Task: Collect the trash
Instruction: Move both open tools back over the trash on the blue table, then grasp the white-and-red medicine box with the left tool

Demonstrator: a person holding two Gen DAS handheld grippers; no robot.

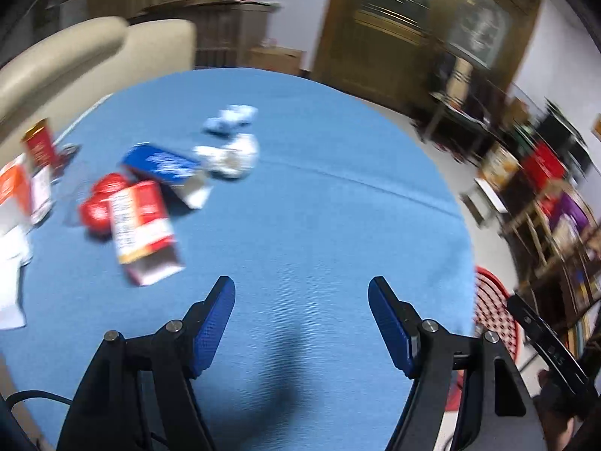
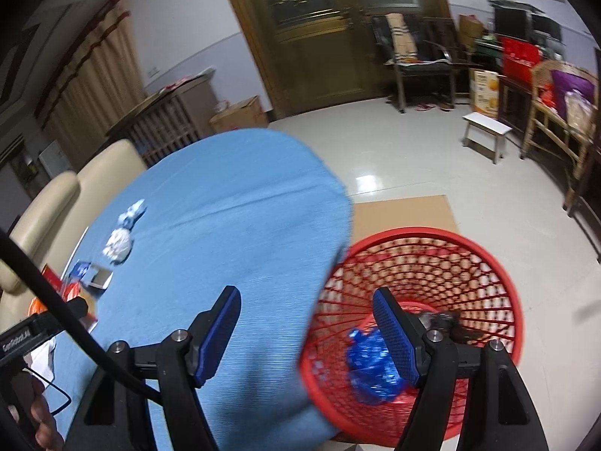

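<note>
Trash lies on the left part of a round table with a blue cloth (image 1: pixel 319 206): a red-and-white carton (image 1: pixel 144 231), a blue box (image 1: pixel 165 167), a red wrapper (image 1: pixel 99 203), crumpled white paper (image 1: pixel 229 156) and a light blue wad (image 1: pixel 231 120). My left gripper (image 1: pixel 301 293) is open and empty above the bare cloth, right of the carton. My right gripper (image 2: pixel 306 300) is open and empty over the table's edge and a red mesh basket (image 2: pixel 488 263), which holds a crumpled blue wrapper (image 2: pixel 370 366). The paper wads (image 2: pixel 119 244) also show in the right wrist view.
More cartons and white papers (image 1: pixel 15 203) lie at the table's far left edge. Cream chairs (image 1: pixel 75 60) stand behind the table. A cardboard sheet (image 2: pixel 405 214) lies on the tiled floor under the basket. A small stool (image 2: pixel 486 133), chairs and shelves line the right wall.
</note>
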